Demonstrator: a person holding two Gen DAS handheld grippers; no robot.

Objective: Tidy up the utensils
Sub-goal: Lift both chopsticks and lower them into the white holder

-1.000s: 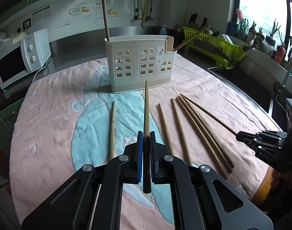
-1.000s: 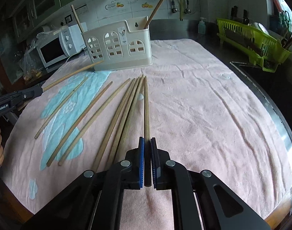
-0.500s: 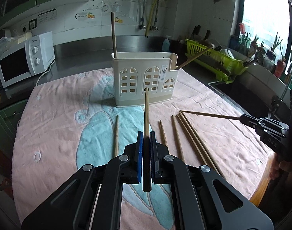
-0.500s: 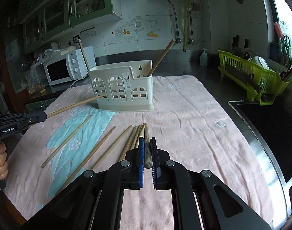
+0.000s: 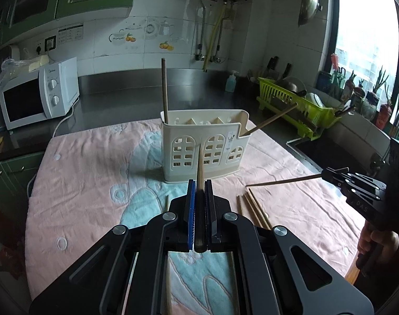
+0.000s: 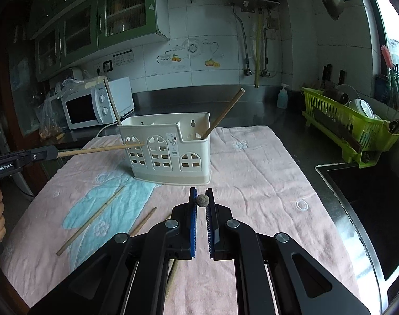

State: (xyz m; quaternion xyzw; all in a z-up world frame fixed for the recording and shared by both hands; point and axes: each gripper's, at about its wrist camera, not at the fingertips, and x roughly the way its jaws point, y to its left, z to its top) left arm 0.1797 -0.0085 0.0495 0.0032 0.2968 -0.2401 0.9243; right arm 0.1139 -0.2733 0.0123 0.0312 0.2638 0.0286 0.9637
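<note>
Both chopsticks have risen off the towel (image 6: 251, 162): left hand-held gripper (image 5: 199, 191), marked "GenRobot.AI", clamps one chopstick (image 5: 200, 165); right hand-held gripper (image 6: 201, 199) clamps another (image 6: 202, 200).

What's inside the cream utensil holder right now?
The cream holder has two chopsticks standing in it: one upright at its left end, one leaning out of the low right compartment. The middle compartments look empty from above; their floors are hidden by the walls.

The way to the cream utensil holder (image 5: 203, 144) is partly barred by two chopsticks (image 5: 164, 89) leaning from its end compartments; its middle compartments are left open. Loose chopsticks (image 6: 90, 220) are scattered across the towel (image 6: 265, 173).
</note>
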